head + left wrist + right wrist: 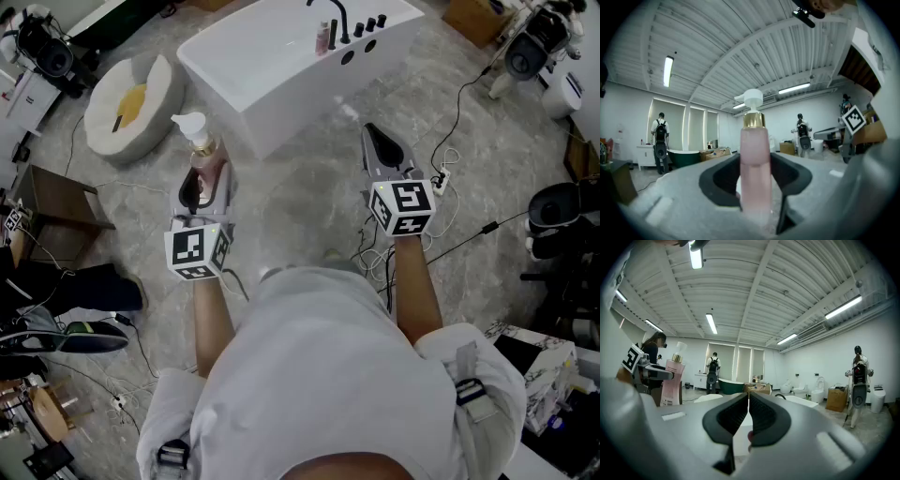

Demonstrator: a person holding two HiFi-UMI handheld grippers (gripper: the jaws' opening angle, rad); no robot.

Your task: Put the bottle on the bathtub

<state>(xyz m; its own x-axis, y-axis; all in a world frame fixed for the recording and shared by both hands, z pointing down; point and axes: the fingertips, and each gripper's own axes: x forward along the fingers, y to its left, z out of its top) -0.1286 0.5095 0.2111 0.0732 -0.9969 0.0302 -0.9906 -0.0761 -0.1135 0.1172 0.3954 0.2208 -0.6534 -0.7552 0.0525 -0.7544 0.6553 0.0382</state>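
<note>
A pink pump bottle [203, 155] with a gold collar and white pump stands upright between the jaws of my left gripper [201, 178], which is shut on it. Seen from the left gripper view, the bottle [754, 164] rises straight up from between the dark pads. The white bathtub [281, 66] lies ahead on the floor, with black taps and a small pink bottle [323, 37] on its far rim. My right gripper [380, 145] is held level beside the tub, its jaws shut on nothing. The held bottle [672, 380] shows at the left of the right gripper view.
A round cream cushion with a yellow centre [131, 101] lies left of the tub. Cables and a power strip [441, 178] run over the marble floor at the right. A dark wooden stool [56, 206] stands at the left. Camera stands [530, 42] sit in the far corners.
</note>
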